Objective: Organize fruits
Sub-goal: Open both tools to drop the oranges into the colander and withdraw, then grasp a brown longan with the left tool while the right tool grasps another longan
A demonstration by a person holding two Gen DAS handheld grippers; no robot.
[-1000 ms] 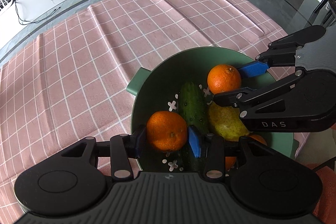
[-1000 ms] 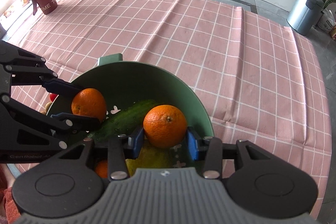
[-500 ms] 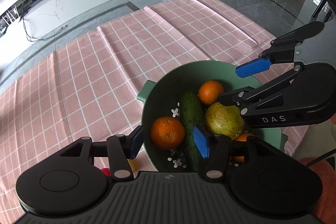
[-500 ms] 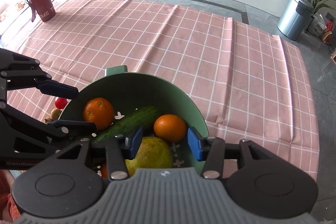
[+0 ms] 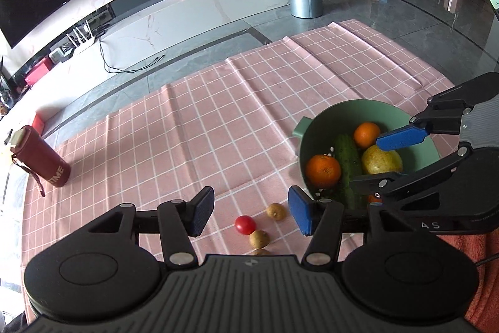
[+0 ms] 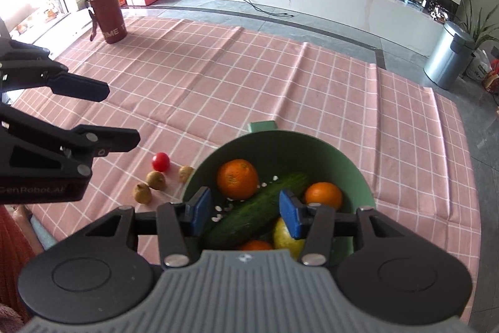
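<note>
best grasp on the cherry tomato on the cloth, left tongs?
Take the cherry tomato across its round middle, coming straight down from above. Small brown fruits crowd its bowl-side and near side, so set the left tongs fingers on the free sides.

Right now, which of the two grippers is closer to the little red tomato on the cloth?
Left. The left gripper hangs open almost directly over the tomato; the right gripper is off to the side, open above the green bowl.

Green bowl (image 6: pixel 349 164) holds oranges, a cucumber (image 6: pixel 259 208) — right gripper (image 6: pixel 244 213) above, fingers (image 6: pixel 199 209) apart.
</note>
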